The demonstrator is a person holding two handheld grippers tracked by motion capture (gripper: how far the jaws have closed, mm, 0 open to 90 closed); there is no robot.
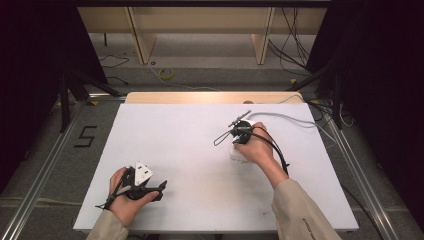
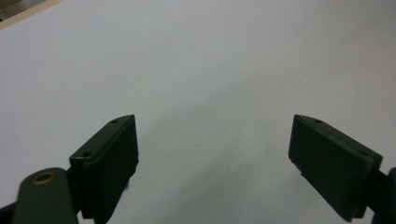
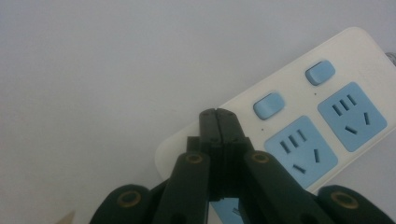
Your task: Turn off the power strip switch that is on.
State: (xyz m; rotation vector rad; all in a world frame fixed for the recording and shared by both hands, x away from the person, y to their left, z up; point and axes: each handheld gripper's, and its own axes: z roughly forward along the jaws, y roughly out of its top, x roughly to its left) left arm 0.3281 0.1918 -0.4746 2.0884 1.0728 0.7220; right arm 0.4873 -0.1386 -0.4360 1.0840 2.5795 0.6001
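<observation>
White plastic with pale blue faces: that is the power strip (image 3: 299,116), and it lies flat on the surface (image 1: 190,150) directly under the right gripper (image 3: 218,112). In the right gripper view the two jaws are pressed flat together with nothing between them, forming a single blunt tip that hangs over the near end of the strip. Just beyond that tip, a little to its right, sits the nearer blue switch (image 3: 269,105); the farther blue switch (image 3: 320,72) lies past it, each one paired with a blue socket panel (image 3: 301,150).

So where do we stand? My read is that the job is pressing a switch, and the closed jaws make a poking tip for it. The approach looks about finished, since the tip is lined up close to the nearer switch. Whether the tip touches the strip, I cannot tell. Neither rocker's position is readable either, so the press itself seems to remain.

Over on the other side, the left gripper (image 1: 150,186) rests well apart from the strip, jaws spread wide over bare white surface, holding nothing.
</observation>
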